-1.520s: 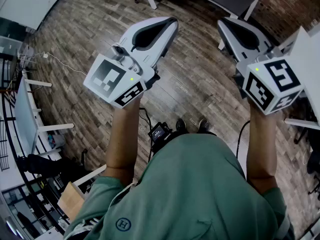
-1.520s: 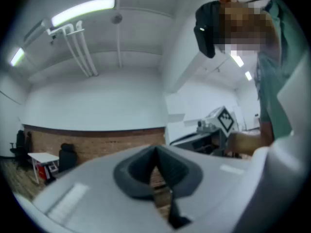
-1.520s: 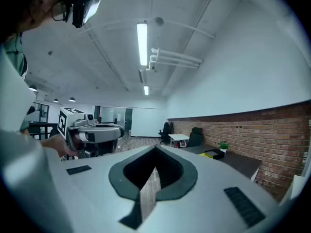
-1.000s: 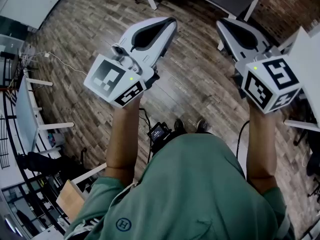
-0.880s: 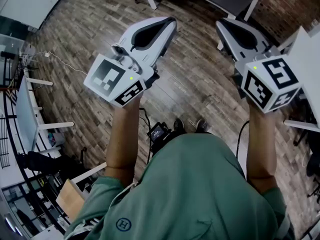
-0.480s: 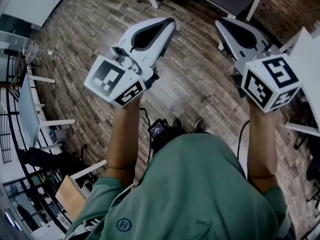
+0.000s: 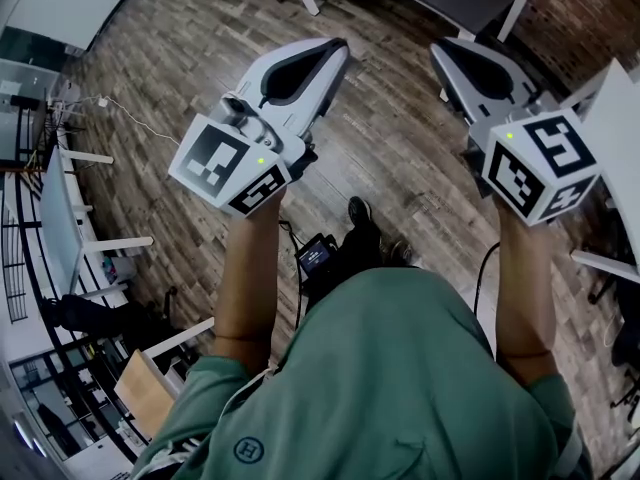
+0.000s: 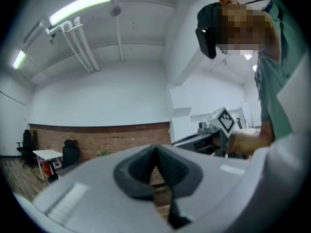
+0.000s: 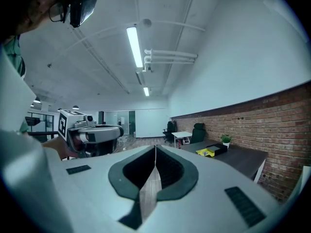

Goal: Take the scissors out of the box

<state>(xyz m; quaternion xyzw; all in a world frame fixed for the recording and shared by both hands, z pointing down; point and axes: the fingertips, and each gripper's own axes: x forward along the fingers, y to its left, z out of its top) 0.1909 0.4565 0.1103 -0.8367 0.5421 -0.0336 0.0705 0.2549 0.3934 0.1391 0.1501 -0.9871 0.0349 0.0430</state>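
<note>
Left claw (image 7: 338, 48), at eleven o'clock from the person, is pressed together on nothing and held over the wooden floor (image 7: 390, 168). Right claw (image 7: 442, 50), at one o'clock, is likewise closed and empty, probably just being carried. Neither scissors nor box shows in any view.

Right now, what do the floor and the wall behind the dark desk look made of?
Floor: wood or wood-look planks, matte grey-brown. Short staggered boards with grain streaks show, so it could be laminate.
Wall: exposed red-brown brick, rough and unpainted, with visible mortar courses. Above the brick it turns smooth and white, likely painted plaster.
</note>
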